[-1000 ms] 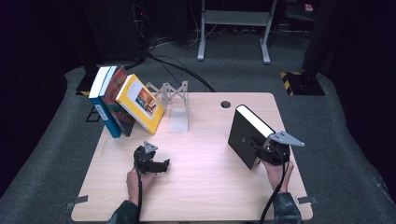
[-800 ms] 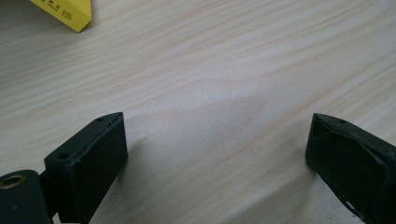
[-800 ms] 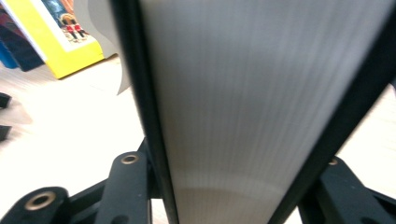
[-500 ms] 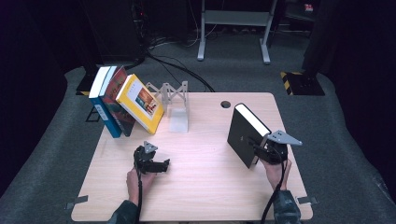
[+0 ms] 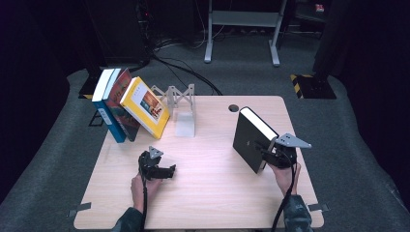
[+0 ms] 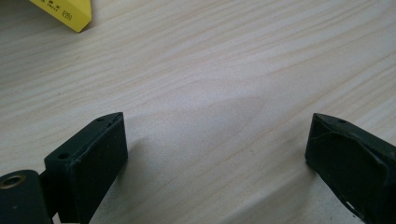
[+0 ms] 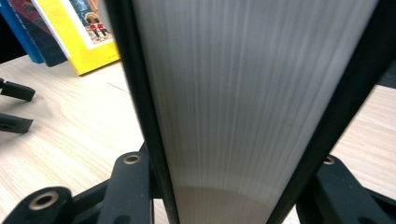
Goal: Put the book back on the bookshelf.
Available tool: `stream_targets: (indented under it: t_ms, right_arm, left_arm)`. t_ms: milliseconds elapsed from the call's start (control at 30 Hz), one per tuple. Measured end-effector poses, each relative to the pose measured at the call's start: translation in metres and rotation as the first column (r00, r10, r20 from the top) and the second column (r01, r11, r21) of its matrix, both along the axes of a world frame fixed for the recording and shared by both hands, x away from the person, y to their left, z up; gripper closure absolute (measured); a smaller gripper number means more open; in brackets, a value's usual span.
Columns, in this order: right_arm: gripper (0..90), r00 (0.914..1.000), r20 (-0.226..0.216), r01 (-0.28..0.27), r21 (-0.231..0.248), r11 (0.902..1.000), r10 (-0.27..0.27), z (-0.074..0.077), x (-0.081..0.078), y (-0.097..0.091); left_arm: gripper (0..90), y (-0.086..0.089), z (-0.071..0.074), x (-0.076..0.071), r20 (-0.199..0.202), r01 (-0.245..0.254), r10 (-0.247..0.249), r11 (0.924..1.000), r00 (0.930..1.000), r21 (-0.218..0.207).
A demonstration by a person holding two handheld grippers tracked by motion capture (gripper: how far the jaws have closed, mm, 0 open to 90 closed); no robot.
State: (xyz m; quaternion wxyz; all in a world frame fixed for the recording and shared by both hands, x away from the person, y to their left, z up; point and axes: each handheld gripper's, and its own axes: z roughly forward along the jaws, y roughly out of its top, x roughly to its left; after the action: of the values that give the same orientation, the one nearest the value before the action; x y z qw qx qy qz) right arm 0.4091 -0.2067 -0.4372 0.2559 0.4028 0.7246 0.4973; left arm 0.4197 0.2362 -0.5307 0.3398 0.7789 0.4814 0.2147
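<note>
Wooden table (image 5: 208, 193) first, pale and broad. At ten o'clock on it a row of three books leans over: a blue-spined book (image 5: 104, 104), a red-covered book (image 5: 121, 104), and a yellow book (image 5: 145, 107) tipped farthest, its corner just in the left gripper view at eleven o'clock. Just beside them, toward twelve, stands a clear bookend rack (image 5: 181, 108), with a small round hole (image 5: 234, 108) in the tabletop at one o'clock. Open wood lies between the leaning row and the black book (image 5: 249, 137), which stands on edge at three o'clock, tilted, page block up. The right gripper (image 5: 269, 155) has it clamped at the near bottom corner, jaws pressed on both covers after just closing in; the right gripper view shows pages between them. Right hand (image 5: 285, 175) low, forearm from five o'clock. The left gripper (image 5: 169, 171) rests at seven o'clock, jaws spread wide over bare wood, left hand (image 5: 141, 186) behind it.
</note>
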Motion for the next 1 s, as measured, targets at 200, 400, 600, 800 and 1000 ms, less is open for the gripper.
stream_targets:
  t_ms: [200, 400, 600, 800, 1000]
  right_arm:
    - [53.6, 0.9997, -0.005, -0.022, 0.001, 0.9998, 0.022, 0.0, 0.003, 0.005]
    - [53.6, 0.9987, -0.01, -0.05, 0.003, 0.9988, 0.05, 0.0, 0.007, 0.011]
    - [53.6, 0.9973, -0.007, -0.073, 0.001, 0.9973, 0.073, 0.0, 0.009, 0.017]
    - [53.6, 0.9956, -0.006, -0.093, 0.002, 0.9957, 0.093, 0.0, 0.012, 0.022]
    - [53.6, 0.9926, -0.009, -0.121, 0.001, 0.9926, 0.121, 0.0, 0.013, 0.027]
  left_arm:
    - [5.3, 0.0, 0.0, 0.0, 0.0, 0.0, 0.0, 1.0, 1.0, 0.0]
    - [5.4, 0.0, 0.0, 0.0, 0.0, 0.0, 0.0, 1.0, 1.0, 0.0]
    - [5.3, 0.0, 0.0, 0.0, 0.0, -0.001, 0.001, 1.0, 1.0, 0.0]
    - [5.3, 0.0, 0.0, 0.0, 0.0, -0.001, 0.001, 1.0, 1.0, 0.0]
    - [5.3, 0.0, 0.0, 0.0, 0.0, 0.0, 0.0, 1.0, 1.0, 0.0]
